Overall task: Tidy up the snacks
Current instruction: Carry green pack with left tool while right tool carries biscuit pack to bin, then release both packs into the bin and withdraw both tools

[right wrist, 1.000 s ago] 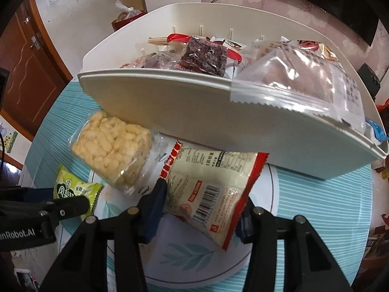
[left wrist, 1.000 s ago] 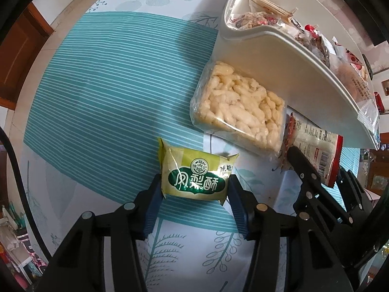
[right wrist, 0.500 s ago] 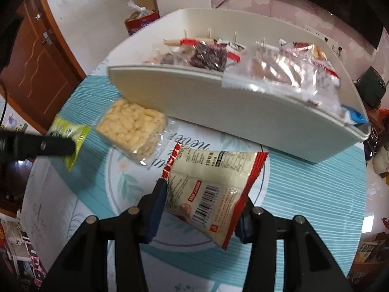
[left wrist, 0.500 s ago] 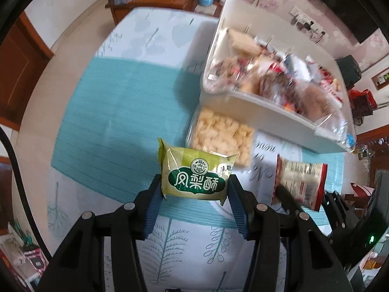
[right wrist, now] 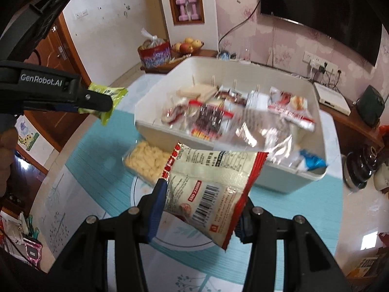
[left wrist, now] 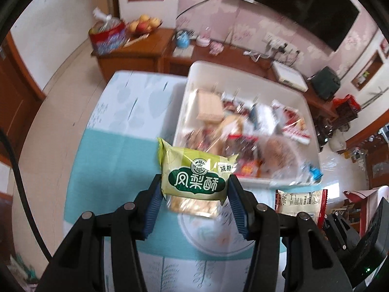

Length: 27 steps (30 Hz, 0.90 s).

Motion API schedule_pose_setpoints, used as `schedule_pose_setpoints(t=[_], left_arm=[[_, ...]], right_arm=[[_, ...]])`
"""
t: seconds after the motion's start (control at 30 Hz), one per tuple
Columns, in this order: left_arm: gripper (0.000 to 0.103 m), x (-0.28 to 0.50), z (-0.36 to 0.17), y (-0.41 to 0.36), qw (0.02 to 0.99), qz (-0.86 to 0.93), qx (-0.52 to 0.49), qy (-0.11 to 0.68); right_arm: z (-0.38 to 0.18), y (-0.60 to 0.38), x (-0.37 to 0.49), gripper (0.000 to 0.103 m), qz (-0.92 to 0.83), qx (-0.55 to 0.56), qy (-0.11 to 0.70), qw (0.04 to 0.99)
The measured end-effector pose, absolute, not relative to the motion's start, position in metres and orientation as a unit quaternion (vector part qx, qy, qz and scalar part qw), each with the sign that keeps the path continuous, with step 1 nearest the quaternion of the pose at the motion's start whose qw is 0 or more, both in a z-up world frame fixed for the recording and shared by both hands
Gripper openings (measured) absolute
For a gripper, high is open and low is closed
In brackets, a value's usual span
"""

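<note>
Here three loose snack packets are visible: one green pastry packet (left wrist: 194, 177), one red-edged white packet (right wrist: 214, 192) and one clear pack of pale puffs (right wrist: 145, 160), which lies on the desk (right wrist: 102, 150) just beside the white bin (right wrist: 279, 177). The bin holds many mixed snack packets, too blurred to count. The left gripper (left wrist: 194, 194) is clamped on the green packet, in the air. The right gripper (right wrist: 201, 209) jaws are clamped on the red-edged packet, also lifted.

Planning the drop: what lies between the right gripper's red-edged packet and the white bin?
Only the clear bag of pale puffed snacks on the teal tablecloth, beside the bin wall; right wrist view.
</note>
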<state>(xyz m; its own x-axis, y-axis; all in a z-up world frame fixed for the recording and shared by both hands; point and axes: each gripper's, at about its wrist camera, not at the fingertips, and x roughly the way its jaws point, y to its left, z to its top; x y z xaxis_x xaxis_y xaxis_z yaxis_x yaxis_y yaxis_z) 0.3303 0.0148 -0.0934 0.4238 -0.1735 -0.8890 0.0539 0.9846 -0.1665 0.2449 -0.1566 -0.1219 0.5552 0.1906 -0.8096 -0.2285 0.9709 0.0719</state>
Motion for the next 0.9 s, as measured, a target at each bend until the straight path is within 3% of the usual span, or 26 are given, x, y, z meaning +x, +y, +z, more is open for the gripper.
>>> schedule_pose_setpoints(t=[0.37,0.73,0.8,0.9], left_arm=[[0.051,0.359,-0.084,-0.018,0.869,-0.12,-0.048,0.478],[0.051,0.383,-0.118,-0.041,0.858,-0.131,-0.055,0.493],[0.052,0.384,-0.118,-0.041,0.859,-0.13,-0.057,0.492],[0.054,0.386,-0.117,-0.039,0.861,-0.121,-0.059,0.49]], right_arm=[[-0.096,-0.191,0.273,0.048,0.079,-0.033,0.398,0.913],[-0.113,-0.231,0.311,0.05,-0.004,0.018,0.374,0.927],[-0.117,-0.233,0.314,0.052,-0.008,0.017,0.38,0.925],[-0.119,-0.235,0.316,0.065,-0.012,0.018,0.384,0.923]])
